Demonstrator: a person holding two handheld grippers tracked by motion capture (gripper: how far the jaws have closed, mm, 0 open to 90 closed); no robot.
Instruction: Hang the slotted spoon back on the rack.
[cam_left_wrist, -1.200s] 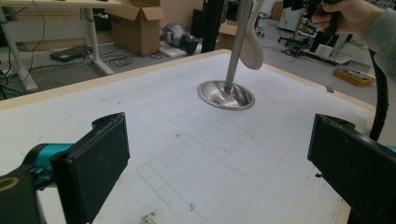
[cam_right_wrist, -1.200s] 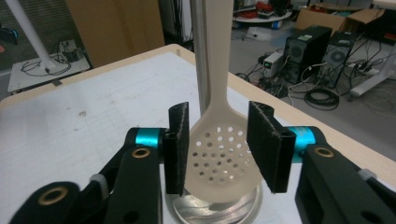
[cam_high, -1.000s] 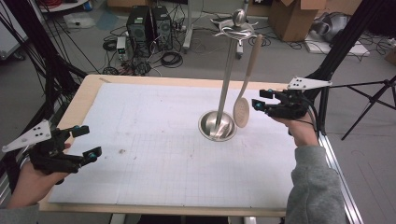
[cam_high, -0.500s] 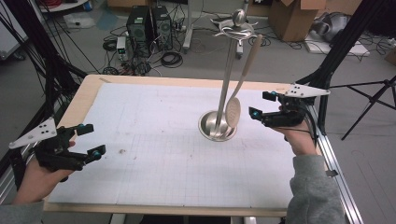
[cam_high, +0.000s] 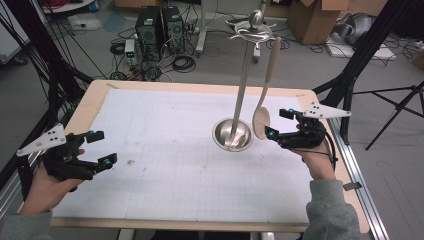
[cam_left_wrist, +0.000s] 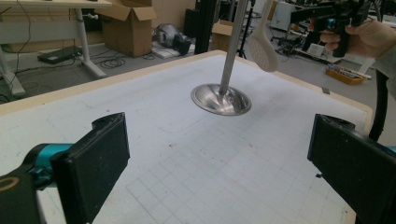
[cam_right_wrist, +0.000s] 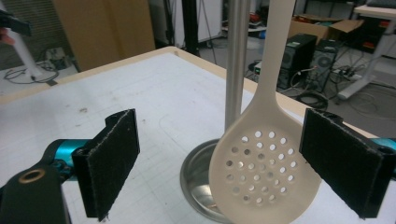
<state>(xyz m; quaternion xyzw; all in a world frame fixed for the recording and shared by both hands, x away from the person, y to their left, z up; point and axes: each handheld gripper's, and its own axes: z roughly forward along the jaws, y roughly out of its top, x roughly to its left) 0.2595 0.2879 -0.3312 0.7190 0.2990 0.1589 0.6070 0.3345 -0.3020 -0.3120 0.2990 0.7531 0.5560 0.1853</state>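
Slotted spoon hanging from a steel rack, open grippers on either side.

High view: the slotted spoon hangs from the steel rack on the white table; the right gripper, jaws having just opened, sits just beside the spoon's bowl, while the left gripper rests spread wide, well apart. Left gripper view: its black jaws gape over bare table, rack base ahead. Right gripper view: the perforated spoon bowl hangs between the parted jaws, untouched by either pad.
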